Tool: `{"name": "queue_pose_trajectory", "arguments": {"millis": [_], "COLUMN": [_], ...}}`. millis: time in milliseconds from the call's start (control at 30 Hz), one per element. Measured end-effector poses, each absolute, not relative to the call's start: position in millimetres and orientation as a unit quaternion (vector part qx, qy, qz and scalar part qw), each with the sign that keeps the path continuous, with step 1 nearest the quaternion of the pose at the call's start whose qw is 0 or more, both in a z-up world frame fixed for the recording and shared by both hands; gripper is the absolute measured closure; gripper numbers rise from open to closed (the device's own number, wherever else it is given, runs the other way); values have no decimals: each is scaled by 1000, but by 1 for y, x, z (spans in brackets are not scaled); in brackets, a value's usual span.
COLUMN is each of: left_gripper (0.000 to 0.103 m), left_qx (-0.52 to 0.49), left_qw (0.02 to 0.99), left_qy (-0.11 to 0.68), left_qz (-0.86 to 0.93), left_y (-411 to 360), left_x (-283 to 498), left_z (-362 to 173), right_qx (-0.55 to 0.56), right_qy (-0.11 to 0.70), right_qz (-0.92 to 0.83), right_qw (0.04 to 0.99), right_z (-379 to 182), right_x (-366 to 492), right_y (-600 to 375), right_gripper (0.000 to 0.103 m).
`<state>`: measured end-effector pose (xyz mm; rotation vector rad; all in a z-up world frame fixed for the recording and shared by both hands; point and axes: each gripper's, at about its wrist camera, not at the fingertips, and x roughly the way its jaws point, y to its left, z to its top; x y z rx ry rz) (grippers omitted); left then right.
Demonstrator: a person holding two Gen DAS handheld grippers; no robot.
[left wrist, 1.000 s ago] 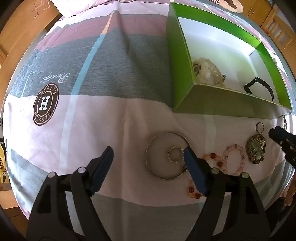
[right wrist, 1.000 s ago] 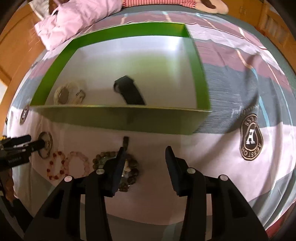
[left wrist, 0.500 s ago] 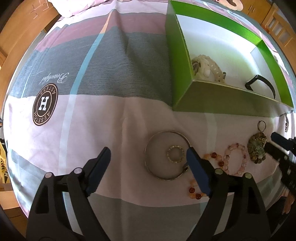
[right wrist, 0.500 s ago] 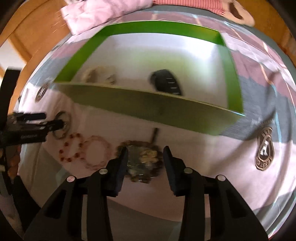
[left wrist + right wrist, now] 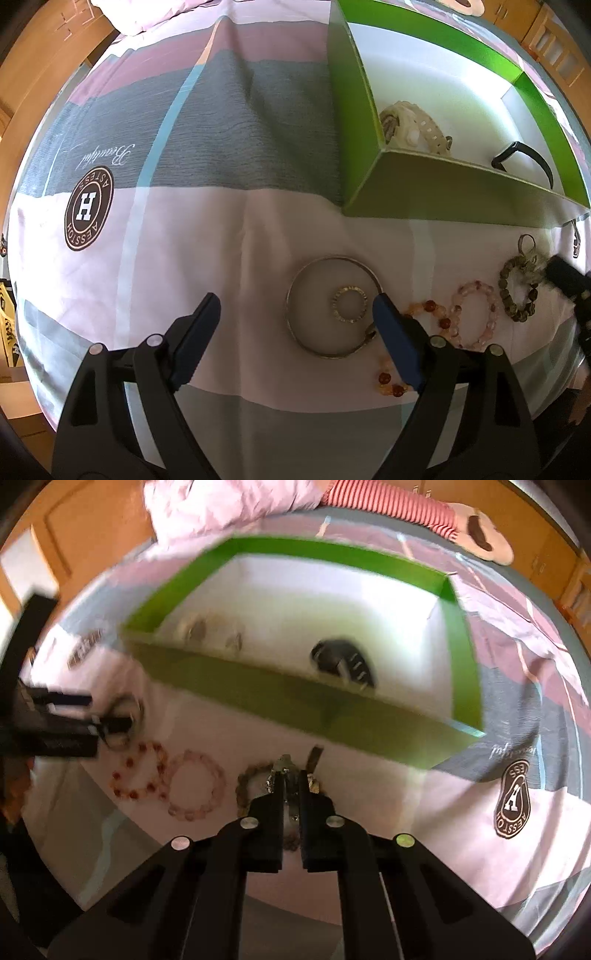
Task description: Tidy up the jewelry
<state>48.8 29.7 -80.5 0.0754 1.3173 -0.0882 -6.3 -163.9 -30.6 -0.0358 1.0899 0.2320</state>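
Note:
My left gripper (image 5: 295,306) is open above the bedspread, with a silver bangle (image 5: 333,306) and a small ring (image 5: 349,304) inside it lying just left of its right finger. An orange bead bracelet (image 5: 430,325) and a pink bead bracelet (image 5: 476,314) lie further right. My right gripper (image 5: 291,779) is shut on the dark green bead bracelet (image 5: 247,782), also visible in the left wrist view (image 5: 517,291). The green box (image 5: 295,698) holds a cream watch (image 5: 413,127) and a black band (image 5: 343,661).
A striped bedspread with a round brown logo (image 5: 88,208) covers the bed. A pink pillow (image 5: 221,506) and a striped soft toy (image 5: 461,520) lie beyond the box. Wooden cabinets surround the bed.
My right gripper has moved down over the dark green bead bracelet and shut on it. My left gripper has stayed open and nearly still over the bangle.

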Motion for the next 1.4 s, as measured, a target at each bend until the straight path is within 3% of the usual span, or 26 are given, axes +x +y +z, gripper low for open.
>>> {"name": "queue_pose_trajectory", "arguments": {"millis": [167,400,1267,1400], "left_gripper": [17,17,17,17], "left_qx": [31,17,51,54], "left_qw": [791,794,792,792], "left_qy": [609,608,608,607], "left_qz": [-37,-26,-31,-31], "left_y": [36,45,16,11], "left_x": [51,56,50,50], "left_z": [-80,-77,-85,-83], "right_qx": [32,21,-18,-17], "right_qy": [486,526,514,513], "right_qz": [114,64,55,54], "right_qw": [866,848,856,856], "right_z": [-6,-27,-28,-29], "right_x": [-6,-1,-5,-5], "right_y": [-195,-206,-195,-195], "right_gripper": [96,96,96,92]}}
